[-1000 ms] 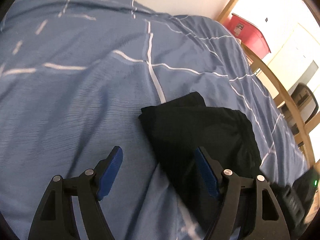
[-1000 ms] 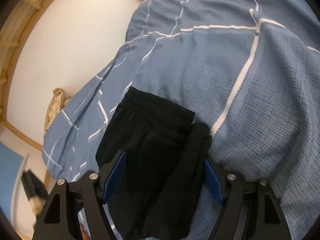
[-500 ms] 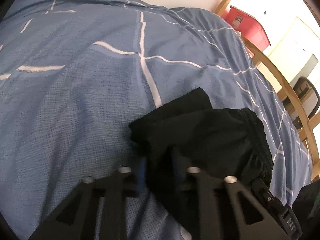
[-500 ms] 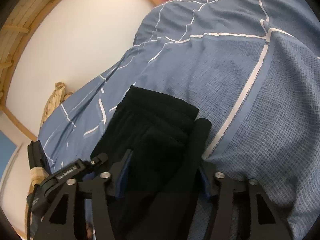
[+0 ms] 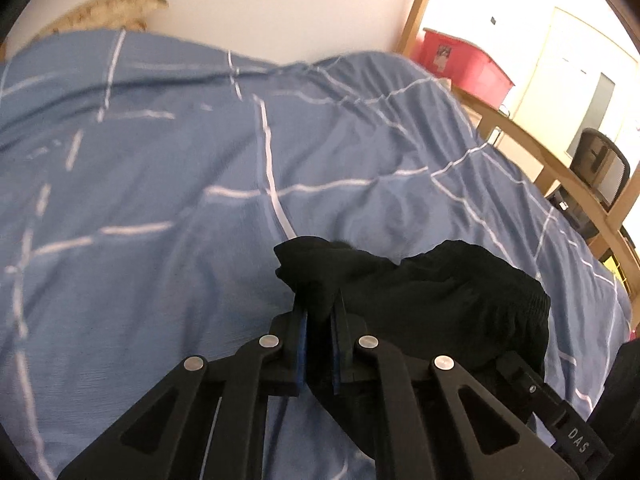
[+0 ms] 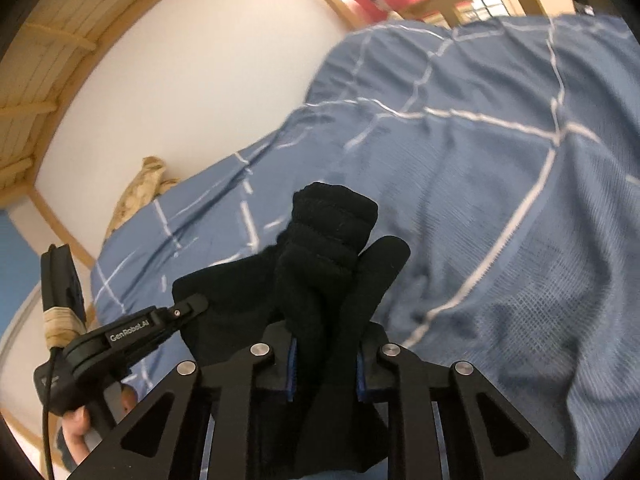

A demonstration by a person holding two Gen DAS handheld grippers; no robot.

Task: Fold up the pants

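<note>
The black pants (image 5: pixel 432 300) are a folded bundle, lifted off the blue bed cover (image 5: pixel 160 184). My left gripper (image 5: pixel 318 320) is shut on the bundle's left corner. My right gripper (image 6: pixel 324 360) is shut on the other end of the pants (image 6: pixel 324 240), which bunch up between its fingers and rise above them. In the right wrist view the left gripper (image 6: pixel 132 332) shows at the lower left, holding the far side of the bundle.
The blue cover with white lines (image 6: pixel 500 160) spans the bed. A white wall (image 5: pixel 260 8) runs behind it, with a tan cloth (image 5: pixel 108 12) at the head. A wooden bed rail (image 5: pixel 560 176), a red bin (image 5: pixel 464 60) and a chair (image 5: pixel 600 164) lie right.
Both grippers closed on the folded pants and lifted them off the cover. The bundle is now bunched and raised, and both views tilted up toward the wall.
</note>
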